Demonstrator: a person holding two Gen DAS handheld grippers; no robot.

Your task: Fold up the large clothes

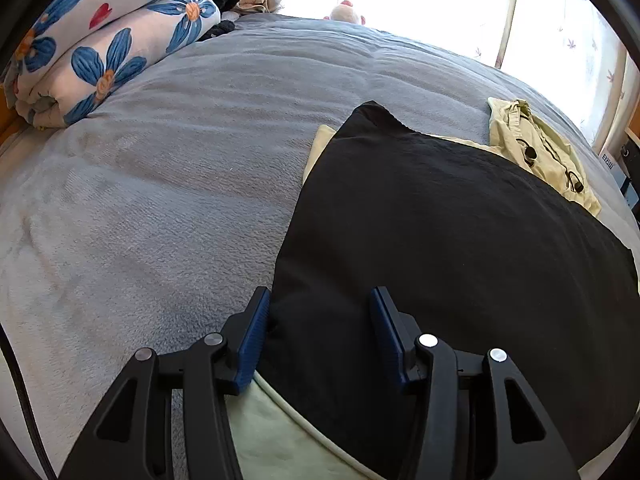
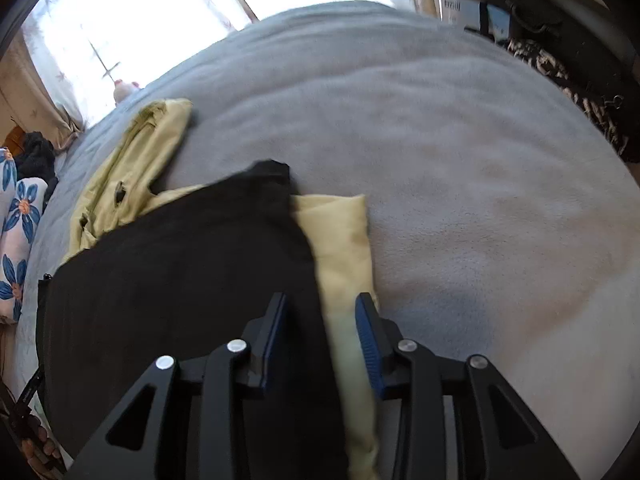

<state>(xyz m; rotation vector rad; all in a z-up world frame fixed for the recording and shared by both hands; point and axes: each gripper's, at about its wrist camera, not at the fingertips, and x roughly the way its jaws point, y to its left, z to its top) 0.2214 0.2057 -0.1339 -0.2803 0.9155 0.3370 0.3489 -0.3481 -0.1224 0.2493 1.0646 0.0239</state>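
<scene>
- We see the left gripper entering from the bottom centre of the left wrist view, pitched downward toward the bed; its blue ribbed pads stand spread, with the edge of the black woven garment between them, and no pad visibly presses the cloth.
- We see the right gripper likewise at the bottom centre of the right wrist view, tilted downward; its fingers are parted, straddling the black garment's right edge and the pale yellow-green folded cloth beneath it, without a visible pinch.
- The black garment lies flat over the pale cloth, occupying the lower right of the left view and the lower left of the right view; the pale cloth shows below and beside it as a border.
- Both rest on the grey fleece blanket covering the bed, which fills most of each frame.
- A crumpled pale yellow jacket with dark toggles lies at the right of the left view, just beyond the black garment; in the right view it sits upper left.
- A rolled white quilt with blue flower print occupies the upper left of the left view, well apart from the garments.
- A bright window with sheer patterned curtains spans the top.
- A small label at the far right edge carries writing too small to read.
</scene>
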